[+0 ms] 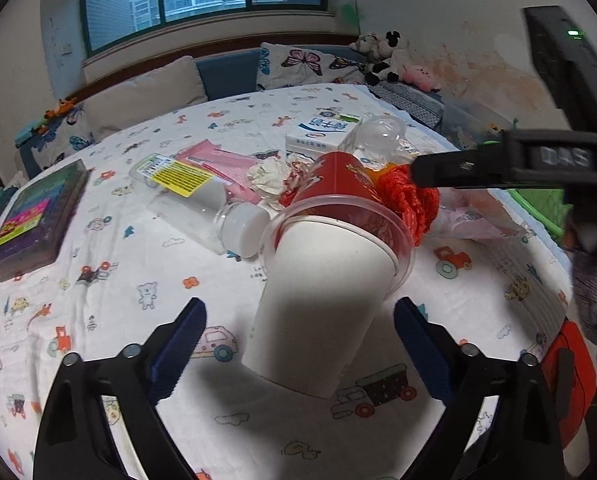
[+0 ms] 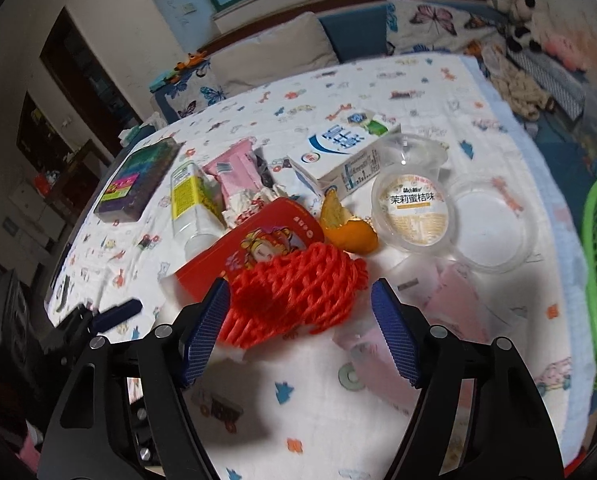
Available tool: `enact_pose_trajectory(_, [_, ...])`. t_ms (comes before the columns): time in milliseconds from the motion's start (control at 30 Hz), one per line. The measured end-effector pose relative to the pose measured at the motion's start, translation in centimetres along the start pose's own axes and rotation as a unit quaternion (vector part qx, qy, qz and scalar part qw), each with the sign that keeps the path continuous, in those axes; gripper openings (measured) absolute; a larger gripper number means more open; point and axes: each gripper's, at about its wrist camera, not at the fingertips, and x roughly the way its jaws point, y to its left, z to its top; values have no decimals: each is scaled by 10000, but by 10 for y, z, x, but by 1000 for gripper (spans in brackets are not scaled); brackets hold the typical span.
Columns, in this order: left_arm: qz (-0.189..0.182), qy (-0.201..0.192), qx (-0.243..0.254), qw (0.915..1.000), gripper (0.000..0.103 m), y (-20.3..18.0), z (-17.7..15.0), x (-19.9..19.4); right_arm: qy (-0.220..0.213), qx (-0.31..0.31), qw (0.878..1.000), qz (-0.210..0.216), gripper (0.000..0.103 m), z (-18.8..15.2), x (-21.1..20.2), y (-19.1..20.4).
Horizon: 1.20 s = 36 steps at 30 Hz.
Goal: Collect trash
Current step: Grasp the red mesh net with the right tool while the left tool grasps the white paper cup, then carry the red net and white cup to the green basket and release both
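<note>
Trash lies heaped mid-table on the cartoon-print cloth (image 1: 118,240): a white paper cup (image 1: 318,300) on its side, nested in a red printed cup (image 1: 338,188), a clear bottle (image 1: 202,204) to the left, a crumpled tissue (image 1: 266,178), red foam netting (image 2: 294,288), orange peel (image 2: 348,226) and a milk carton (image 2: 338,152) farther off. The left gripper (image 1: 300,316) is spread wide, its pads either side of the white cup without touching. The right gripper (image 2: 300,308) stands partly spread around the netting; whether it pinches, I cannot tell.

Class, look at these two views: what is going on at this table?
A person with a gripper in each hand is clearing rubbish from a patterned tablecloth. The left gripper stands open around a tipped white paper cup, not yet squeezing it. The right gripper is open over a red foam net. Nothing is lifted yet.
</note>
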Motion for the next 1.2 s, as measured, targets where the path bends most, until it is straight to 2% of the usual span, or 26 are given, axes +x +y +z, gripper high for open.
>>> enact_pose_trajectory(133, [-112,90,-42,9999,81,3,0,5,187,286,9993,153,71,4,16,-10])
enact_pose_trajectory(233, [-255,134,-28,9996,80,3,-1,9,284,388,9984,311,68,4,22,-13])
enact_pose_trajectory(467, [-418,240,-46,9988,68,5,-1,16,304,449,9973,491,45,2,20,-17])
enact_pose_trajectory(567, [-447,230,-48,9987,67,6,-1,16,222,437,9977,470,37,0,15,-18])
enact_pose_trajectory(1033, [-404,-64,-85,9991,65,7,-11,-24,-356,338,9972,567,32,-7,-36,-16])
enact_pose_trajectory(1200, [-519,-201,-97,9984,65,1,-10,-47,-581,303,9964,543,32,-9,-59,-19])
